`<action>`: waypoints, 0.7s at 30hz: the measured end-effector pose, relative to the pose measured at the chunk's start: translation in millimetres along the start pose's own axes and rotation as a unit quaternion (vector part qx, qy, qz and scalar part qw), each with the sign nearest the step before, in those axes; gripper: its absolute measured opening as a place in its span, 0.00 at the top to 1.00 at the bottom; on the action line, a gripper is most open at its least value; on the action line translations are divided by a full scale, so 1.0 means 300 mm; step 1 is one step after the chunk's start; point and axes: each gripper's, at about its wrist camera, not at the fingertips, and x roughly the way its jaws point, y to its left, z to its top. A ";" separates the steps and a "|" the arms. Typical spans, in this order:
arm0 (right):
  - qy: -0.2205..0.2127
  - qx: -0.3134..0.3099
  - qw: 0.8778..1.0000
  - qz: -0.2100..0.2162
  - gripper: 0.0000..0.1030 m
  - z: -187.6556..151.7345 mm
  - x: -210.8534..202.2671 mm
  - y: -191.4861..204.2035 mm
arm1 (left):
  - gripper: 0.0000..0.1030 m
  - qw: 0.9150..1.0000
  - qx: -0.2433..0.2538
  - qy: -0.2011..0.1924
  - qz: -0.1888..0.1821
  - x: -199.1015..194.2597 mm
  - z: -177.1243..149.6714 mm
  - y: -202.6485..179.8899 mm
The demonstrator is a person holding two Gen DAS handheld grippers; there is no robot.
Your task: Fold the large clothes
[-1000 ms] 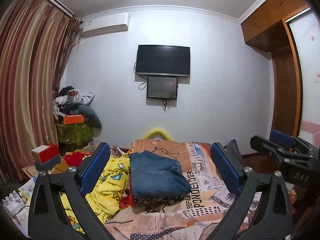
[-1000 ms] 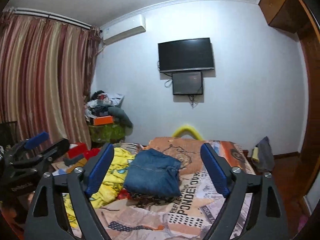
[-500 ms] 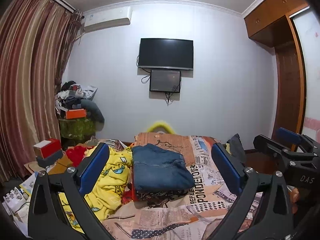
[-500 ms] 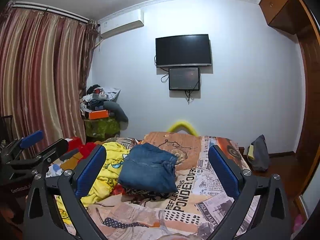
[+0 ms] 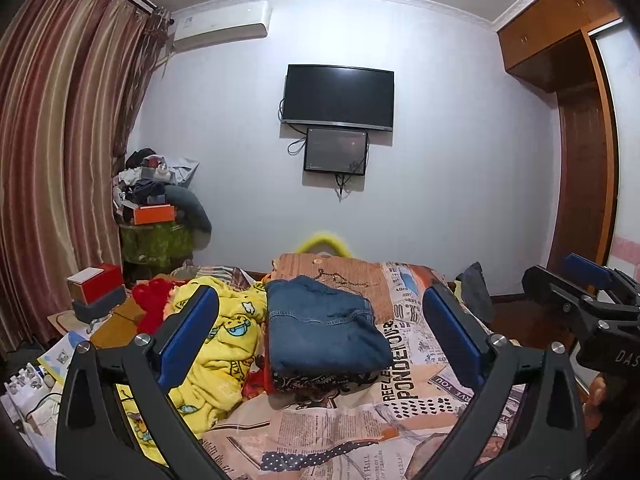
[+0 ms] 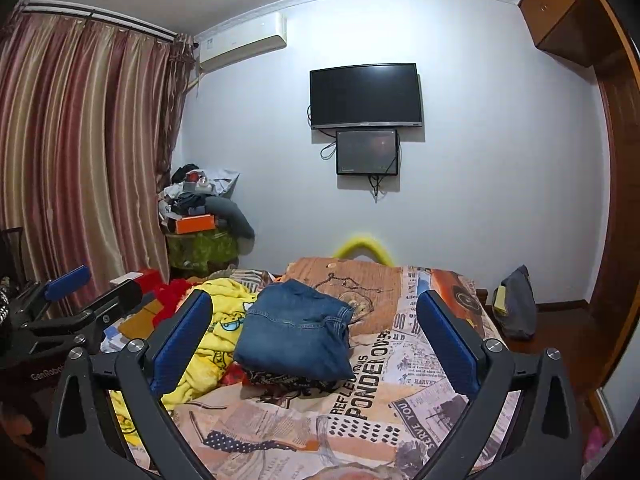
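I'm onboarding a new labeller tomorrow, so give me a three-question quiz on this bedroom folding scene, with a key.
1. True or false: the folded jeans lie on top of another folded, dark patterned garment.
2. Multiple choice: what lies directly left of the jeans in the left wrist view? A) a yellow cartoon blanket B) a white pillow C) a laptop
3. Fill in: both the left claw and the right claw are ____ and hold nothing.

Key: 1 true; 2 A; 3 open
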 end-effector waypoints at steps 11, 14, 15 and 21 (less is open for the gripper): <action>0.004 0.003 1.000 -0.004 0.01 0.003 0.000 -0.007 | 0.01 1.000 0.013 0.001 -0.013 0.001 -0.001 -0.015; 0.003 0.003 1.000 -0.007 0.01 0.003 0.001 -0.010 | 0.01 1.000 0.014 -0.001 -0.013 -0.003 -0.002 -0.017; 0.003 0.003 1.000 -0.007 0.01 0.004 0.000 -0.010 | 0.01 1.000 0.013 -0.002 -0.014 -0.004 -0.001 -0.014; 0.003 0.004 1.000 -0.010 0.01 0.007 0.001 -0.018 | 0.01 1.000 0.006 -0.002 -0.019 -0.005 0.000 -0.005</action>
